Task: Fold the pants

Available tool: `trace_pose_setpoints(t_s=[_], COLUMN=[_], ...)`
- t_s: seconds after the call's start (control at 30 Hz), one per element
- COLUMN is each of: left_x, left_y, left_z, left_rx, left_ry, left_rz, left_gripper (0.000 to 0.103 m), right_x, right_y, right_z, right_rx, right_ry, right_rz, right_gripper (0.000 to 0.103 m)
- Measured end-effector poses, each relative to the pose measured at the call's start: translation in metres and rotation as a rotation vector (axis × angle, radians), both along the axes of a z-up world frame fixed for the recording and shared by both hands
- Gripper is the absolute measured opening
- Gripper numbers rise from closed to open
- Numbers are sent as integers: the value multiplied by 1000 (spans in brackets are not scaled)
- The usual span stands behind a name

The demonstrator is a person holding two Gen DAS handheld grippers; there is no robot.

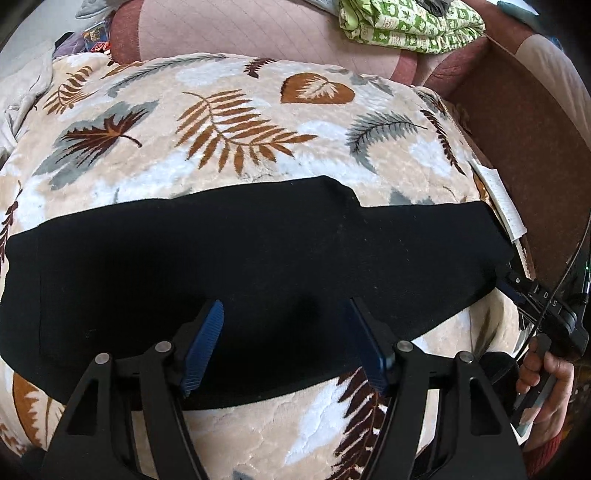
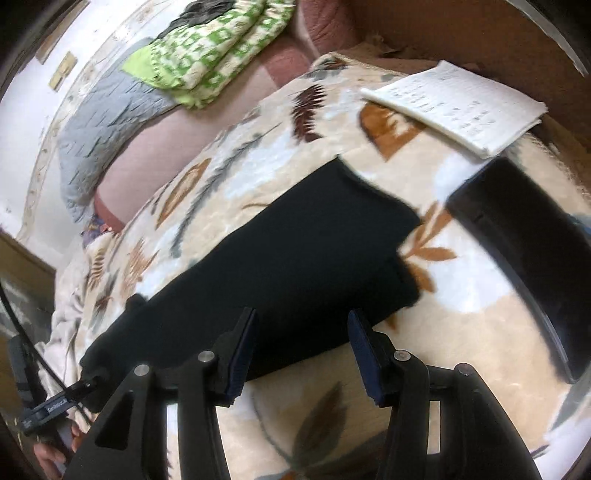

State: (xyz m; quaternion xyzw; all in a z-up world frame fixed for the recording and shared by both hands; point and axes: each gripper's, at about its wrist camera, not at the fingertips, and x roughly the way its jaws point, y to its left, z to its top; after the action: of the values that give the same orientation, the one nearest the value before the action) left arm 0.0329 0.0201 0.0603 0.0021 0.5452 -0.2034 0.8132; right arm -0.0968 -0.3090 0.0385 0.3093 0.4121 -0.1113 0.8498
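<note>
Leaf-patterned plush blanket (image 1: 236, 122) covers the bed and serves as the working surface; a pink quilted mattress (image 1: 236, 29) shows beyond it, carrying a green-and-white bundle of fabric (image 1: 410, 26). Black pants (image 1: 258, 251) lie flat on the blanket as a long band running crosswise in the left wrist view, folded lengthwise as far as can be told.

Left tongs (image 1: 286, 339): open, nothing between the blue pads, positioned over the near edge of the pants at mid-length.

Right tongs (image 2: 301, 354): open and empty, positioned over the near edge of the pants close to one end.

An open notebook (image 2: 458, 107) rests on the blanket beyond that end. A dark flat object (image 2: 524, 236) lies beside it, apart from the pants; type cannot be determined. The right wrist view is motion-blurred.
</note>
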Motion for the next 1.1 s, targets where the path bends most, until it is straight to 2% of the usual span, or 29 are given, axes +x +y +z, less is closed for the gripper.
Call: trace_pose_setpoints(t_s=[0.13,0.23,0.27,0.3,0.37,0.43,0.53,0.63,0.7,0.73,0.77,0.8,0.83,0.9,1.1], left_x=[5,5,6,5,3,1,1,2,2,3,4,7,11,19,32], left_y=[-2,-6,-7,-9,-14,-18,-28,-49,-69,-79,-86,-98,-107,-136,-208], left_z=[1,0,0,0,1,3,7,10,15,18,20,22,23,24,17], left_rx=[-7,-12,-13,-15,-15,-13,-20,-34,-59,-73,-83,-106,-129,-166,-132], left_ry=[0,7,11,14,14,7,-4,-5,-16,-20,-20,-20,-19,-12,-8], left_rz=[8,6,4,-1,-11,-21,-39,-82,-131,-158,-174,-198,-220,-286,-433], left_gripper=[68,68,68,68,68,68,68,68,68,71,75,77,81,82,83], right_x=[3,10,12,13,8,-4,-11,-5,-11,-15,-19,-23,-26,-28,-24], right_y=[-10,-19,-21,-24,-26,-21,-17,-23,-29,-31,-32,-34,-35,-38,-48], right_z=[-5,-7,-8,-8,-2,11,13,-3,-7,-5,-3,-2,-2,-3,-13], right_rx=[-13,-8,-16,-12,10,-17,-20,15,63,57,49,45,52,60,76], right_ry=[18,1,4,6,-23,-48,-37,27,10,0,-9,-20,-32,-44,-74], right_rz=[-36,-54,-57,-50,-39,-3,22,6,-12,-16,-17,-12,8,47,159], right_gripper=[51,44,17,3,3,3,4,12,29,34,44,48,50,56,58])
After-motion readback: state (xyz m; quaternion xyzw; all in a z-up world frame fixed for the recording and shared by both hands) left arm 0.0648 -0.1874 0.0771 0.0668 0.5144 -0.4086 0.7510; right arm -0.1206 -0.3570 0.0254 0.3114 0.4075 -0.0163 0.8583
